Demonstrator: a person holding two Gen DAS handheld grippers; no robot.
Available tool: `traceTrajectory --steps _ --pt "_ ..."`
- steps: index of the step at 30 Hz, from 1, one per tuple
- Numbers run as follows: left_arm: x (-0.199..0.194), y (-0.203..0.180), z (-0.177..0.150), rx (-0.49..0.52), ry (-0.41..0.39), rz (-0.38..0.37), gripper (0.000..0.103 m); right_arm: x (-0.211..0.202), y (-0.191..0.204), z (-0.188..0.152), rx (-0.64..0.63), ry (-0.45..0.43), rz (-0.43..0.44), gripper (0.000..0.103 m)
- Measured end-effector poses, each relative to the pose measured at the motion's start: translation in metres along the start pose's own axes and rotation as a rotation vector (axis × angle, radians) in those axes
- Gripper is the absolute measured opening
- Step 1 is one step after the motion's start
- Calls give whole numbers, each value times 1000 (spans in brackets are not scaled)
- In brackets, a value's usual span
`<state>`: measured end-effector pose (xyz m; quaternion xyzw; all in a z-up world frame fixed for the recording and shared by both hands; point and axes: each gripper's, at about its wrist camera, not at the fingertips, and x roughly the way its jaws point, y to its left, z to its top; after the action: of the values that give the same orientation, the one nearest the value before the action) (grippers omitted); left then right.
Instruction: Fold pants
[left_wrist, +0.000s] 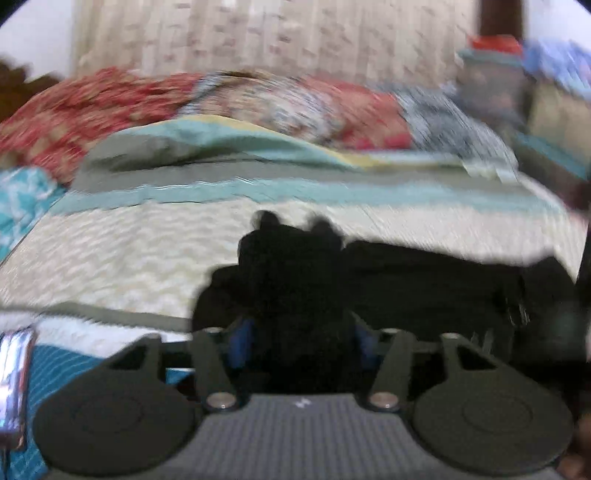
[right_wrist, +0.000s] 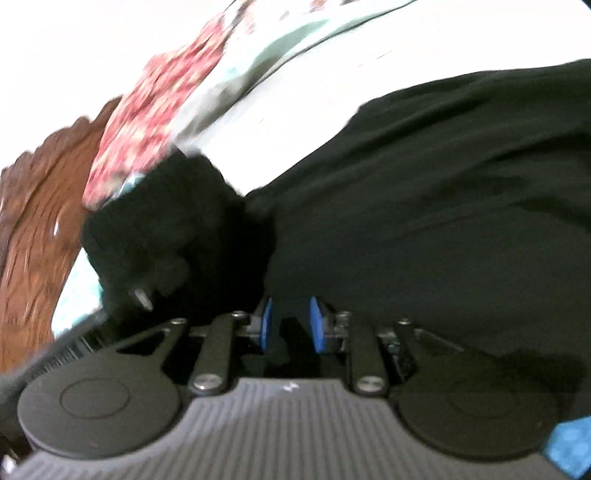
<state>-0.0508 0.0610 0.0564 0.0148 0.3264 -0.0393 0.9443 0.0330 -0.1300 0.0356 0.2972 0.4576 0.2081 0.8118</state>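
Note:
Black pants (left_wrist: 424, 280) lie across the cream bedcover (left_wrist: 110, 258) in the left wrist view, stretching to the right. A bunched part rises between the blue pads (left_wrist: 240, 343) of my left gripper (left_wrist: 301, 332), filling the gap from pad to pad. In the right wrist view the pants (right_wrist: 443, 184) cover most of the picture. My right gripper (right_wrist: 291, 317) stands narrow, with dark fabric between its blue pads (right_wrist: 317, 325). A thick black bunch (right_wrist: 166, 229) with a small metal piece sits to its left. Both views are blurred.
The bed carries a teal-striped sheet (left_wrist: 258, 192) and a red floral blanket (left_wrist: 92, 110) at the back. A pale curtain (left_wrist: 277, 33) hangs behind. Stacked things (left_wrist: 517, 92) stand at the back right. A carved brown wooden board (right_wrist: 44, 206) shows on the left. A shiny metal part (left_wrist: 14, 380) is at the lower left.

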Motion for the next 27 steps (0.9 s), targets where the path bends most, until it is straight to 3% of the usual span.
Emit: traceTrajectory --steps 3,7,10,11,13,16,18,19,20,22,23,27 --pt "6 -20 -5 45 78 -82 77 -14 -27 6 96 -39 -24 33" --pt "-21 -19 -10 73 22 -147 85 -27 -48 9 171 -96 -14 37" --pt "-37 10 -5 -51 13 -182 86 -26 -49 10 228 -112 79 57" --pt "-39 24 -2 -106 13 -175 86 -23 -47 10 239 -108 105 67" --pt "-41 50 1 -228 22 -153 86 -9 -41 10 249 -73 150 77" --pt "-36 84 3 -390 39 -131 84 16 -22 10 217 -9 148 79" --pt "-29 95 2 -444 61 -108 83 39 -4 5 172 42 141 79" --pt "-26 100 2 -461 71 -99 83 45 5 6 136 62 130 78" --pt "-24 100 2 -468 79 -96 83 50 14 4 90 78 119 59" --pt "-19 99 1 -464 92 -97 83 38 19 3 3 80 105 31" --pt "-18 98 2 -458 95 -97 83 32 26 3 -53 49 93 26" --pt "-17 89 4 -430 88 -107 83 0 38 13 -264 -99 -4 25"
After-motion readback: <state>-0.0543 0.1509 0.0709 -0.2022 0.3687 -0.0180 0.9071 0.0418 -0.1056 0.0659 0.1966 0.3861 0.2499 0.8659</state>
